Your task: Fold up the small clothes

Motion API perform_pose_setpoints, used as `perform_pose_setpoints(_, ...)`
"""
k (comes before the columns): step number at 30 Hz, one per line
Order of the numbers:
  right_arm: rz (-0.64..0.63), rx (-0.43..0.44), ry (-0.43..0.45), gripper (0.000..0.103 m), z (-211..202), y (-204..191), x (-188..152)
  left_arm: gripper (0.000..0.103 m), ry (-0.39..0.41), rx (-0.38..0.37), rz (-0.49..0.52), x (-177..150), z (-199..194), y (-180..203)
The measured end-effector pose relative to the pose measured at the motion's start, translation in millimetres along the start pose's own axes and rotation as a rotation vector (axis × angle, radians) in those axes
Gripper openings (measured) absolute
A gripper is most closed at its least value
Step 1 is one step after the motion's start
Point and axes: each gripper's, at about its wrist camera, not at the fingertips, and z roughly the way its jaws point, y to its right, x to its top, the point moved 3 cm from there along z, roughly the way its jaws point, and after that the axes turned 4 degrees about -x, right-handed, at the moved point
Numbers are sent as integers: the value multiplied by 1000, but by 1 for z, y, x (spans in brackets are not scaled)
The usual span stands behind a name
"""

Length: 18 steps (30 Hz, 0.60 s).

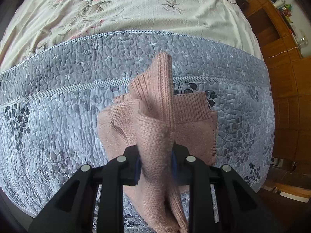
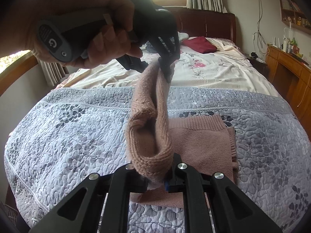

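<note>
Sweater [image 2: 202, 137] half flat on bed [image 2: 77, 132] near its foot edge; my left tool [image 1: 155, 161] and right tool [image 2: 155, 176] both clamped on the lifted fold, long axis between them.

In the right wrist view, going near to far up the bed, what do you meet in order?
Right gripper → pink knitted garment → grey quilted bedspread → cream floral sheet → dark red folded cloth → dark wooden headboard.

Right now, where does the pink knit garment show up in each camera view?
Left wrist view: pink knit garment centre, rising from the left tongs.
Right wrist view: centre, stretched between both tongs.
Shared landmark: grey quilted cover.
</note>
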Motion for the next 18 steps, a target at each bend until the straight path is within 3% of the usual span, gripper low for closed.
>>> perform_pose_setpoints(18,129,19,-56,11,17,55,-29,22,-33,173,80,2,67,60)
